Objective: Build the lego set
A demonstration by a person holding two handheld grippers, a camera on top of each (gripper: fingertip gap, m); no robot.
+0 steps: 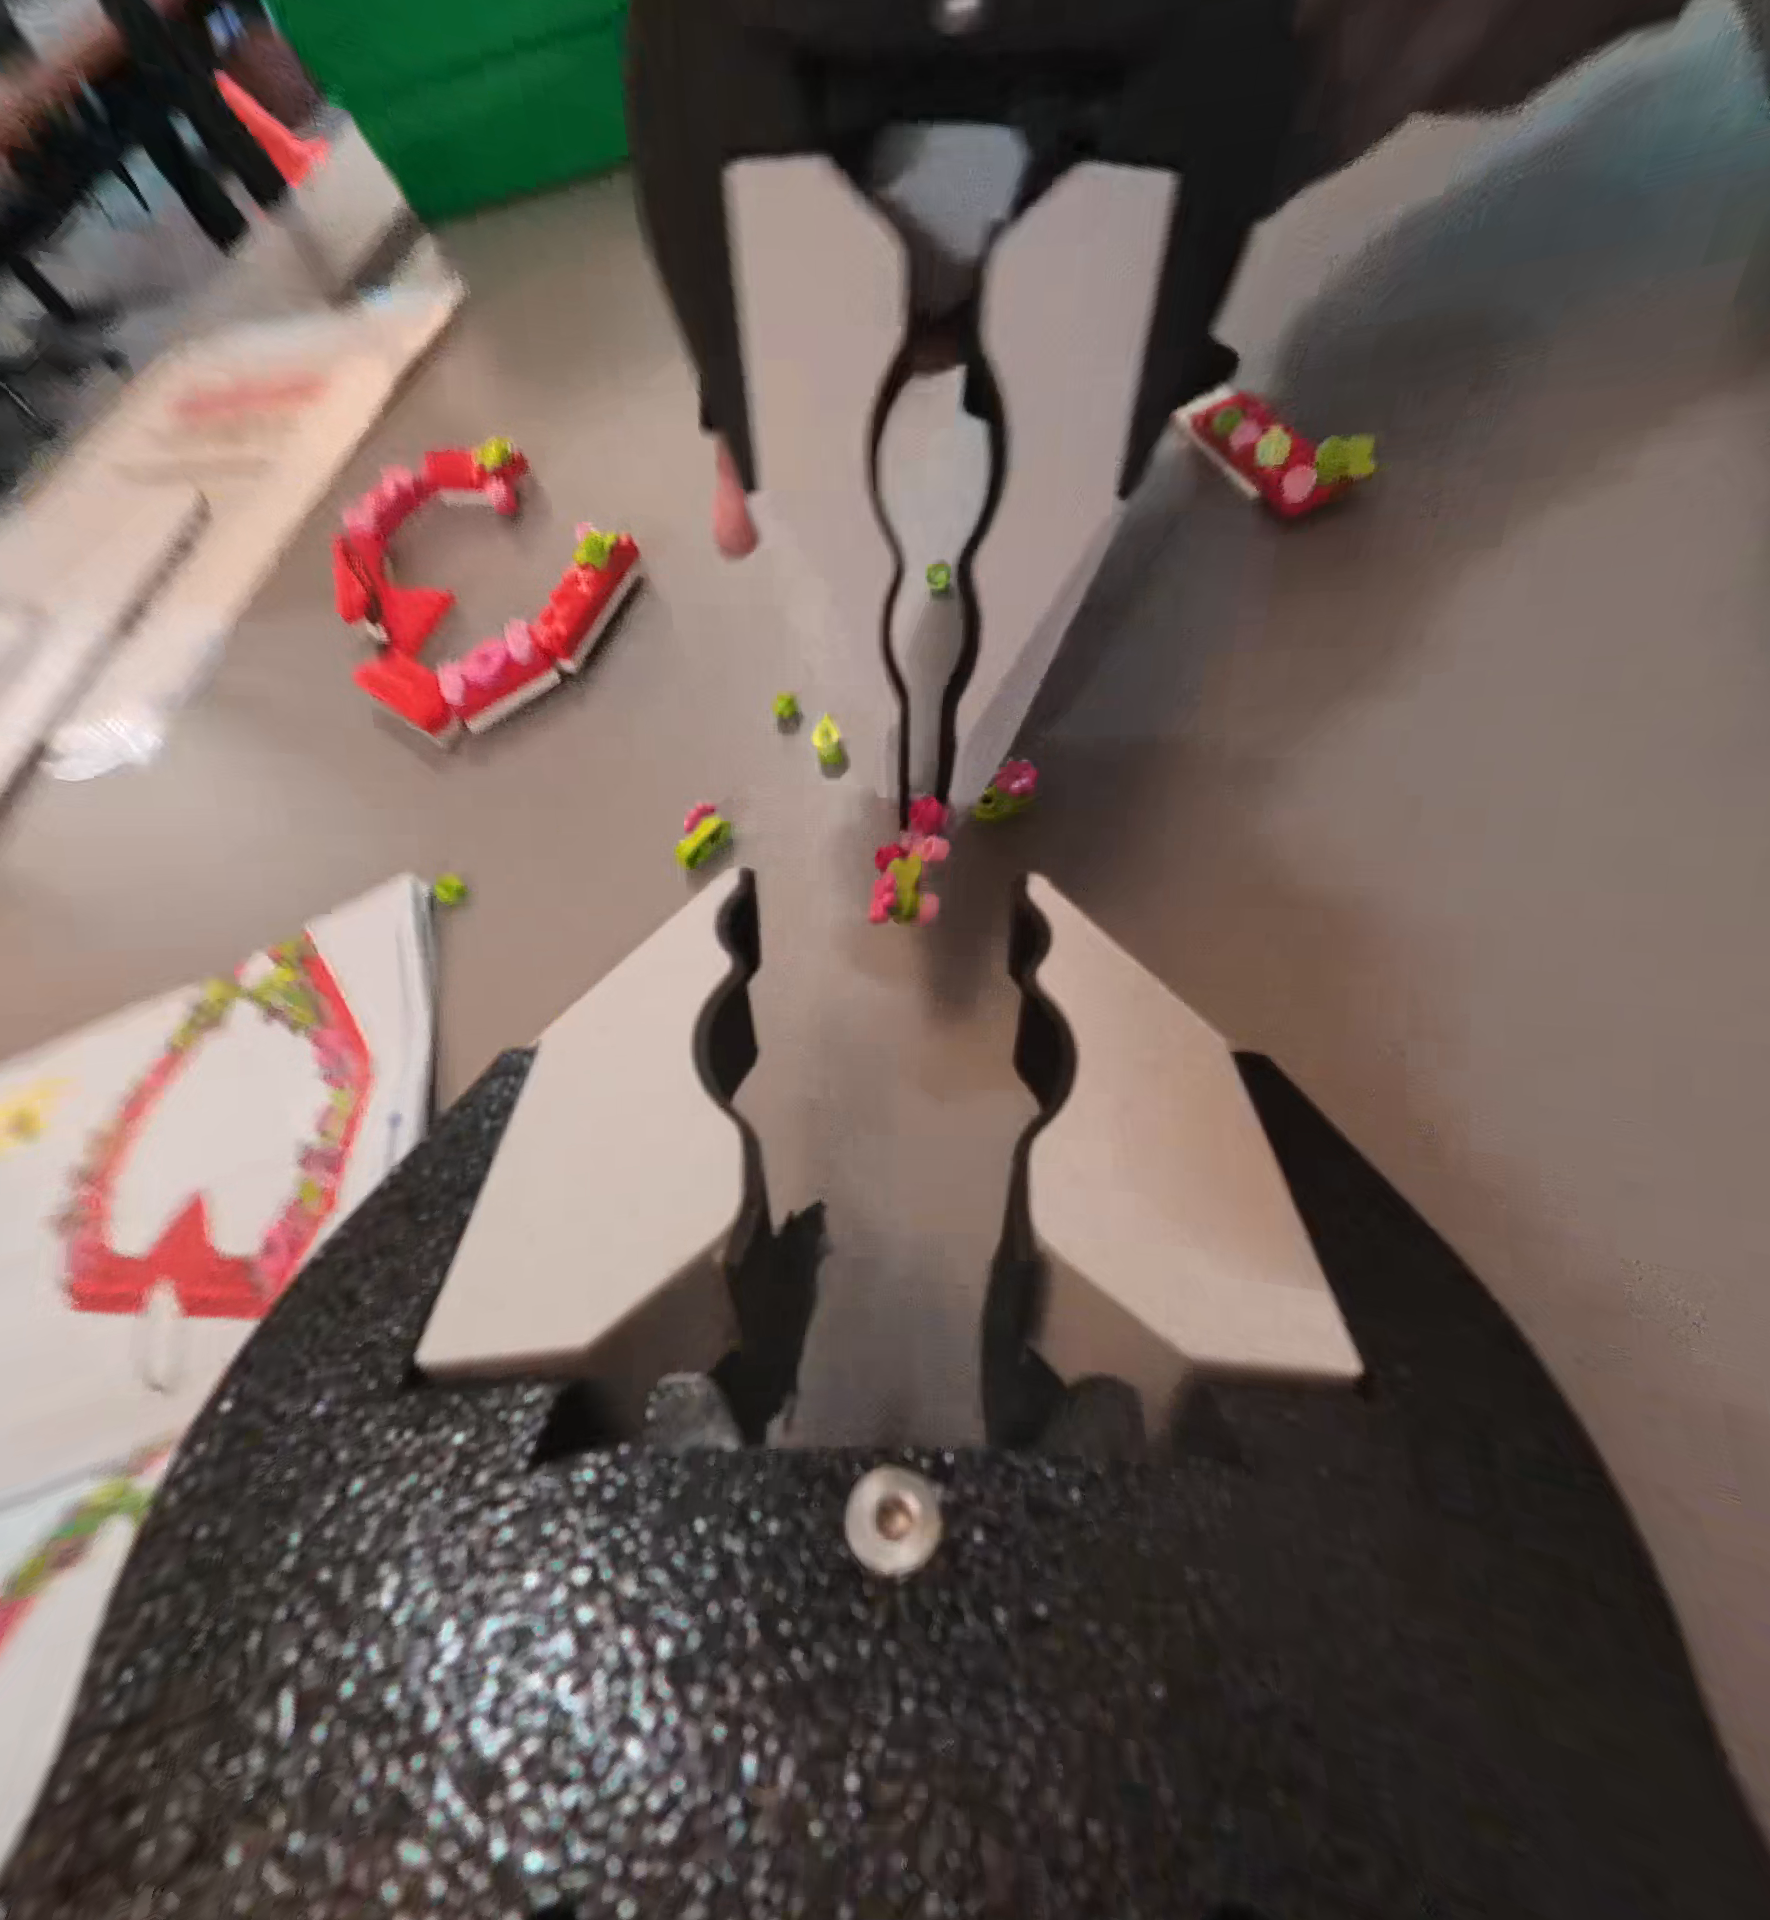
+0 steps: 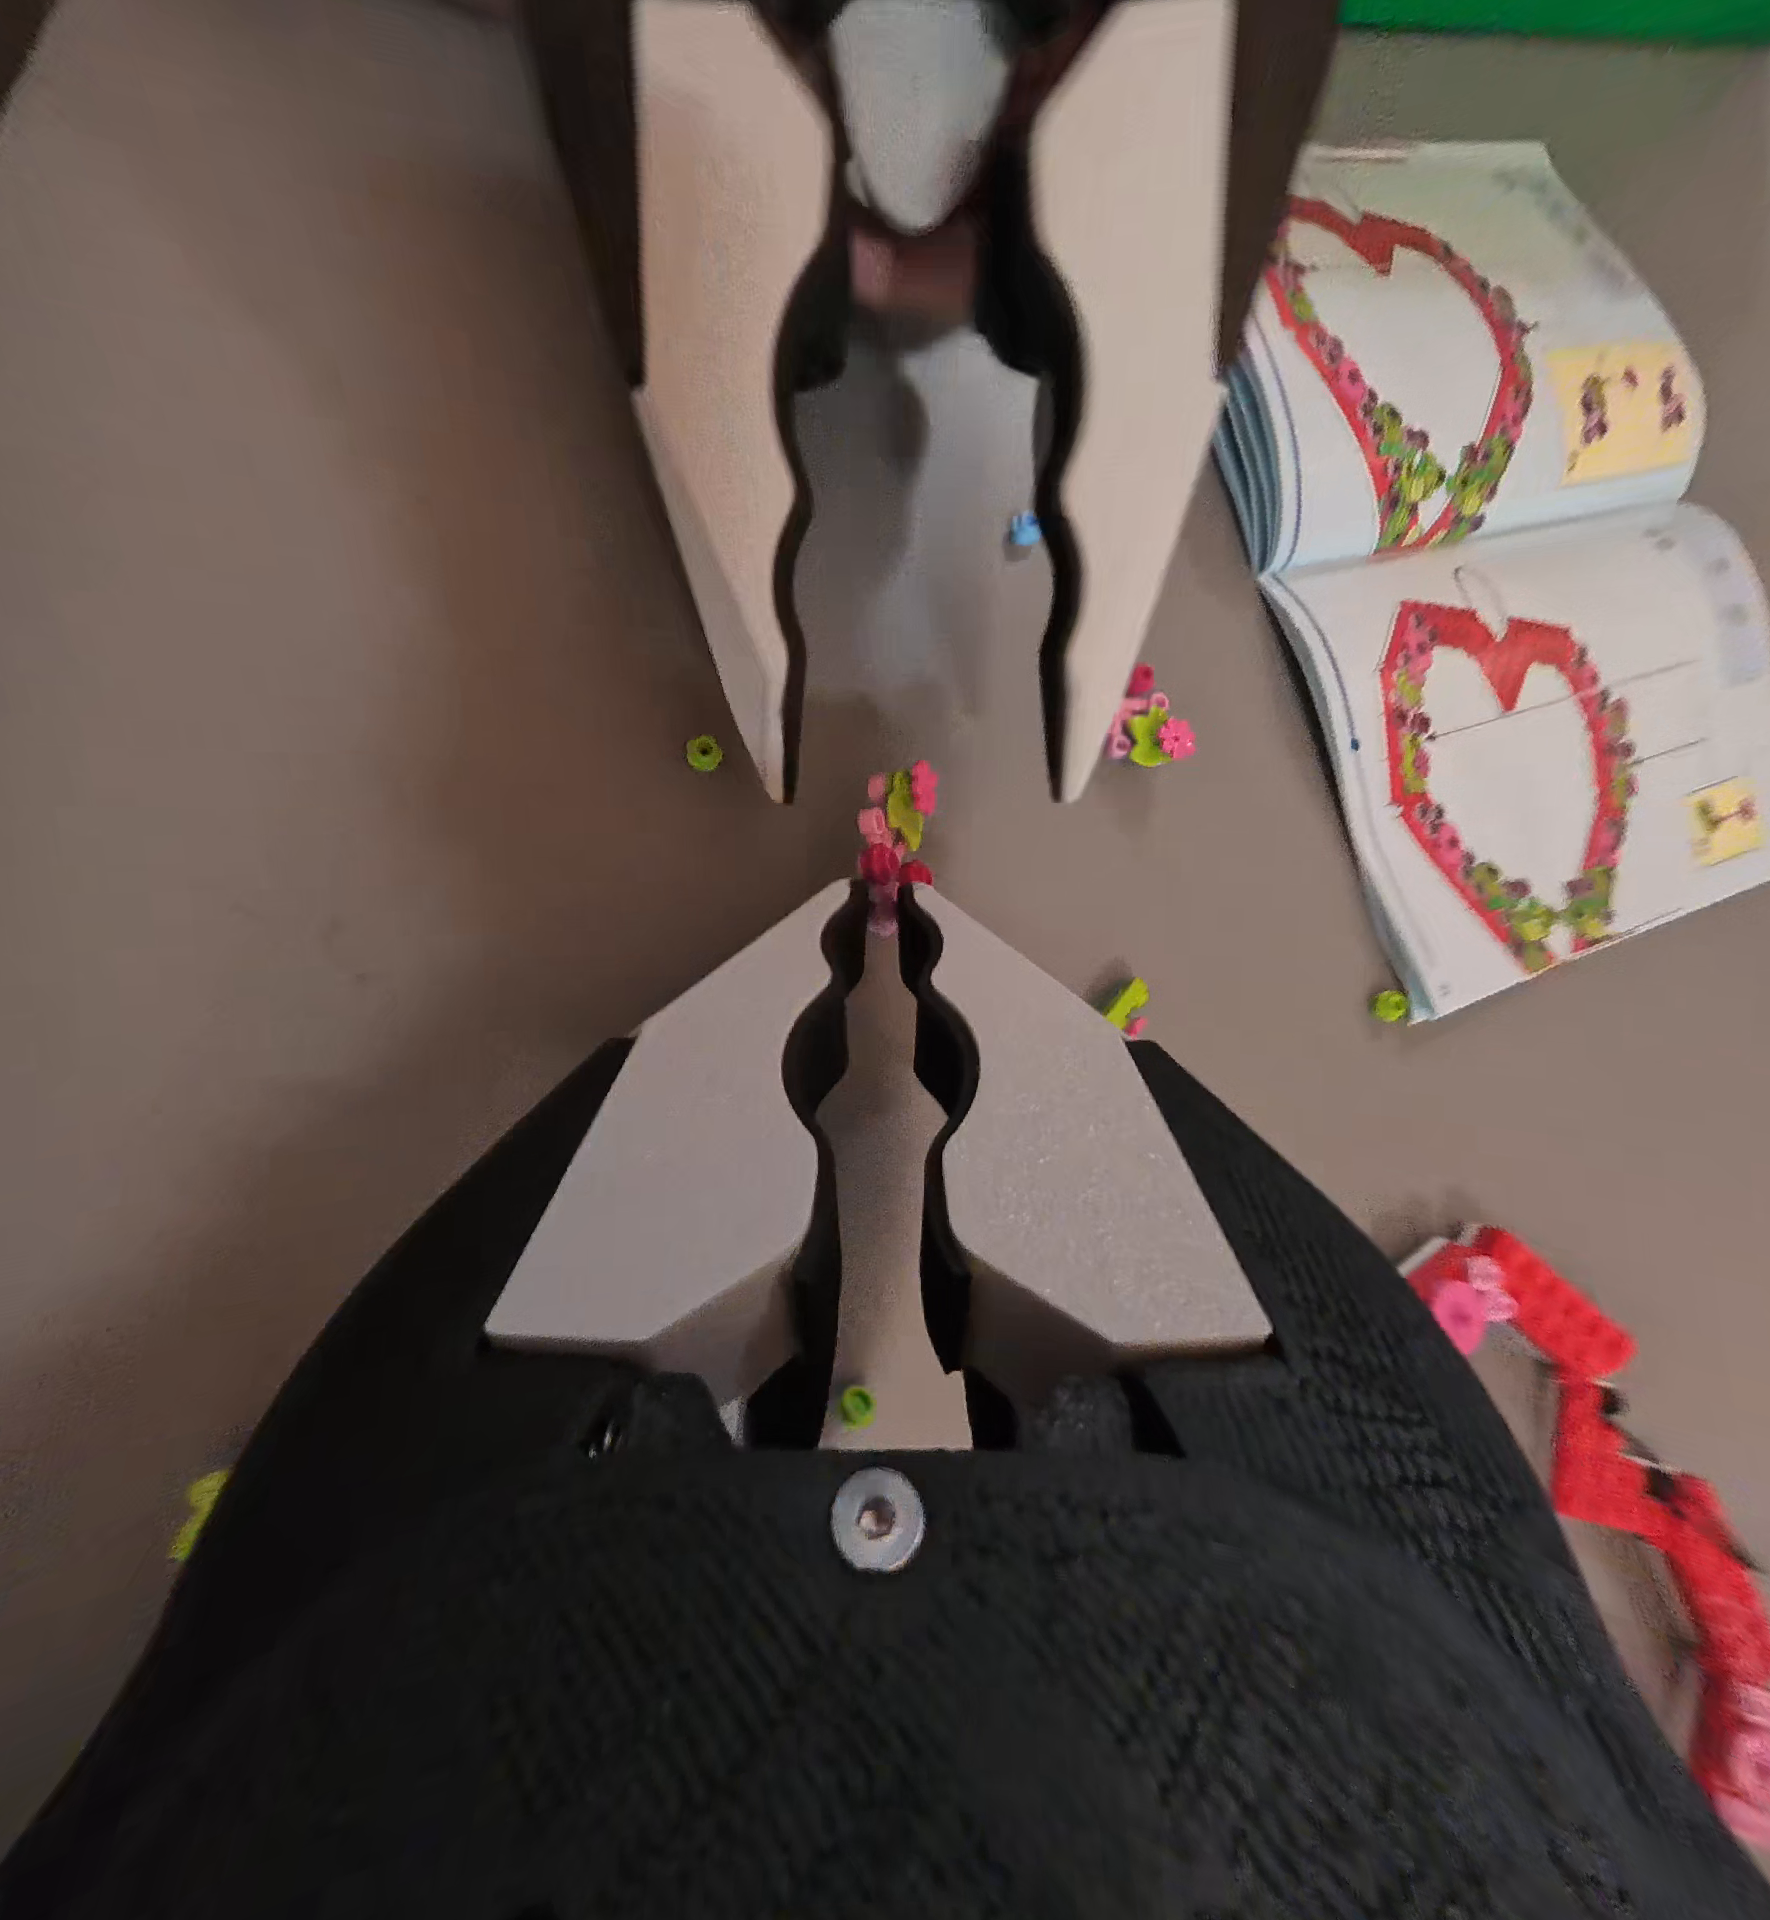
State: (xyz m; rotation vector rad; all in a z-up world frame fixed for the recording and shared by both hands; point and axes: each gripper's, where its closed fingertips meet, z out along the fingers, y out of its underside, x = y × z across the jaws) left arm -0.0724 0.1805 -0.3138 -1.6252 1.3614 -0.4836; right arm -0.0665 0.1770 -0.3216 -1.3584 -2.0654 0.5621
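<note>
A small cluster of pink and dark-red flowers on a lime-green stem (image 1: 907,883) hangs just above the grey table. My right gripper (image 2: 889,885) is shut on the cluster's (image 2: 896,821) dark-red end. In the left wrist view the right gripper (image 1: 925,805) reaches in from the far side. My left gripper (image 1: 889,883) is open and empty, its fingertips on either side of the cluster's free end without touching it. In the right wrist view the left gripper (image 2: 922,798) faces mine. A partly built red heart frame with pink flowers (image 1: 476,592) lies at the left.
A separate red segment with green and pink studs (image 1: 1270,452) lies far right. An open instruction booklet (image 2: 1535,623) shows hearts. Loose lime-green and pink pieces (image 1: 704,831) (image 2: 1151,727) are scattered around the cluster. The heart frame (image 2: 1587,1455) lies close to my right gripper's side. My left and right fingertips are right by each other.
</note>
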